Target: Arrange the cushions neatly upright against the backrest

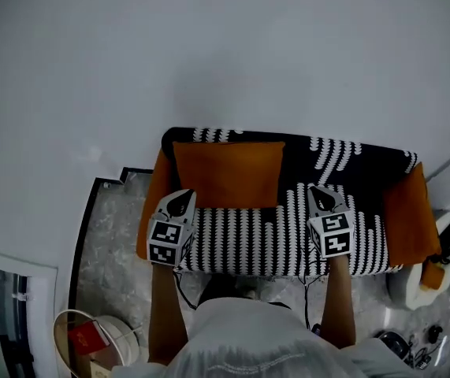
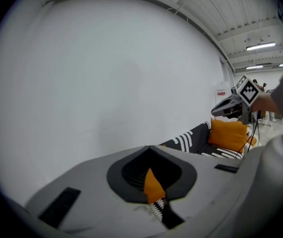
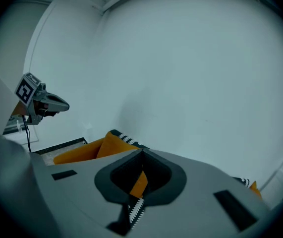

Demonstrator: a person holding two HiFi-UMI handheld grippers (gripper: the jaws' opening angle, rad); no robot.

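Our left gripper (image 1: 182, 197) and right gripper (image 1: 319, 191) hover over the sofa (image 1: 248, 235), jaws together and empty. One cushion (image 1: 228, 173) stands against the backrest (image 1: 343, 152) (left of centre). Next, we judge, comes opening onto the end cushion (image 1: 408, 215).

matt orange cloth cushion (image 1: 226, 173) on woven patterned sofa (image 1: 248, 242).

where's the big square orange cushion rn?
Head view: the orange cushion stands upright against the sofa backrest, left of centre, just beyond the left gripper.
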